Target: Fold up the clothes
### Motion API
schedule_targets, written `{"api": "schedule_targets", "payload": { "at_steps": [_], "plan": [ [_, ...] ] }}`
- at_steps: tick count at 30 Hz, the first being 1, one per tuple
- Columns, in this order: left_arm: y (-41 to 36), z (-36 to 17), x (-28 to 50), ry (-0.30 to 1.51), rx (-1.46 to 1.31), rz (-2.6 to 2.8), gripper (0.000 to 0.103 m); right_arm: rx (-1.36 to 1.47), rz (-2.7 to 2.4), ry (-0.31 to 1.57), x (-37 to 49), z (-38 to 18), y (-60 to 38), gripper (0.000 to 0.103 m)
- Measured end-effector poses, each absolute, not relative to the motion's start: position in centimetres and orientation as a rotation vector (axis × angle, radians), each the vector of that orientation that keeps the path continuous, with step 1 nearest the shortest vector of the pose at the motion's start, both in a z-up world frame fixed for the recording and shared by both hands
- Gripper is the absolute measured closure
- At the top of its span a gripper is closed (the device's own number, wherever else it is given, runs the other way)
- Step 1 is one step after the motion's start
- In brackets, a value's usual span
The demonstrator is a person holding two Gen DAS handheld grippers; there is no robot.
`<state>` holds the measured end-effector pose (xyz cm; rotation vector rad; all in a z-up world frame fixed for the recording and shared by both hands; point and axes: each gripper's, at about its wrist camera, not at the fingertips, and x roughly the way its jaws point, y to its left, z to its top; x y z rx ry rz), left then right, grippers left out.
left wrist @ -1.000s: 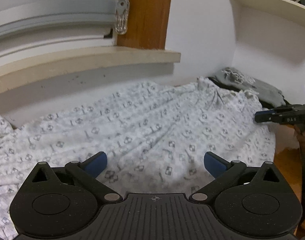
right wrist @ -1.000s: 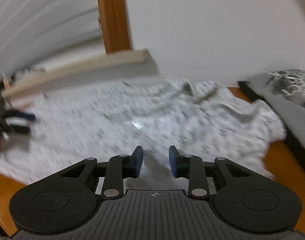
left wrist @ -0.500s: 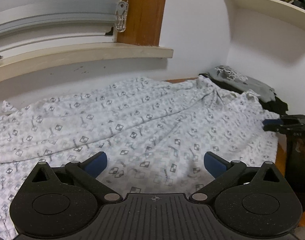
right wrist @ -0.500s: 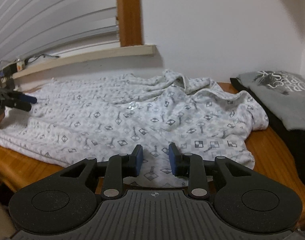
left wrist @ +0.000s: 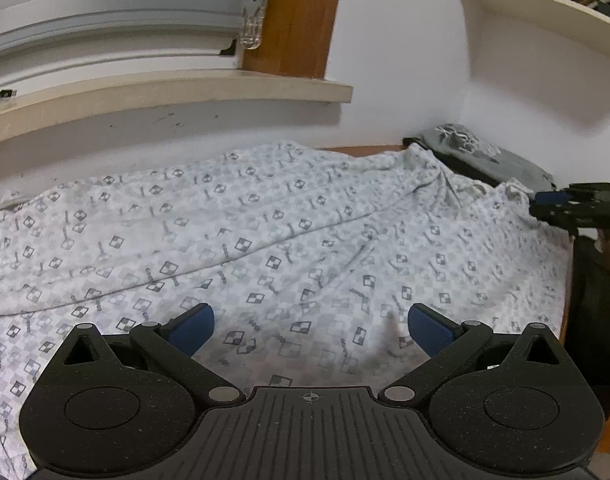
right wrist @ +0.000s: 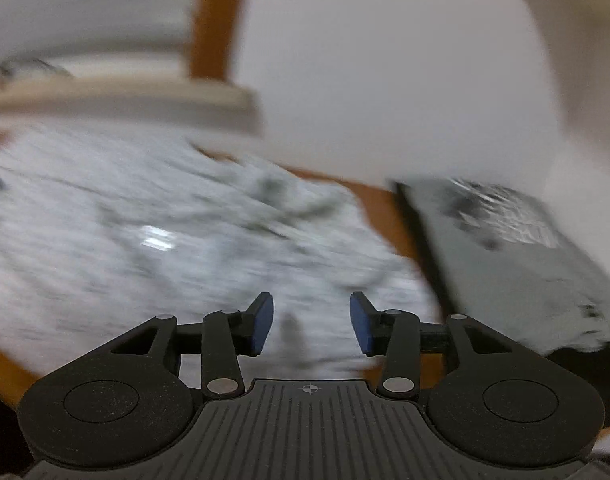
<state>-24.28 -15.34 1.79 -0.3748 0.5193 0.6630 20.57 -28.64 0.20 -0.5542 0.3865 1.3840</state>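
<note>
A white garment with a grey check print [left wrist: 273, 248] lies spread and wrinkled over the wooden table. In the left wrist view my left gripper [left wrist: 311, 330] hangs just above its near part, wide open, nothing between the blue pads. The right gripper [left wrist: 565, 208] shows at the right edge of that view, over the garment's right end. The right wrist view is blurred by motion: my right gripper [right wrist: 311, 324] is above the garment [right wrist: 165, 248] near its right edge, jaws opening, nothing between them.
A folded grey printed shirt [right wrist: 517, 252] on dark clothes lies at the table's right end [left wrist: 477, 152]. A window sill [left wrist: 165, 92] and white wall close off the back. A shelf with books [left wrist: 545, 0] hangs upper right. Bare wood [right wrist: 389, 212] shows between the garments.
My right gripper's jaws have spread wider, and its view swung toward the garment's right end and blurred. The left view shifted slightly; its gripper stays wide open.
</note>
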Motion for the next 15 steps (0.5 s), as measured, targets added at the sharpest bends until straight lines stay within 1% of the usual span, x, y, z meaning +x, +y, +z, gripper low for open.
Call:
{"api": "schedule_targets", "payload": {
  "at_steps": [4,8,11,12,15],
  "plan": [
    [-15.2,1.8,-24.3,0.519,-0.38,0.669,0.0,-0.499,1.323,0.524,24.9,-0.6,-27.7,0.059],
    [-15.0,1.7,-24.2,0.528,-0.386,0.664,0.0,-0.407,1.334,0.598,26.7,-1.3,-27.2,0.059],
    [-14.9,1.7,-24.2,0.527,-0.391,0.663,0.0,-0.335,1.343,0.637,27.6,-1.4,-26.3,0.054],
    [-14.9,1.6,-24.2,0.526,-0.392,0.664,0.0,-0.313,1.35,0.65,27.9,-1.4,-26.0,0.05],
    [-14.9,1.6,-24.3,0.524,-0.394,0.667,0.0,-0.274,1.379,0.668,28.3,-1.3,-24.9,0.05]
  ]
}}
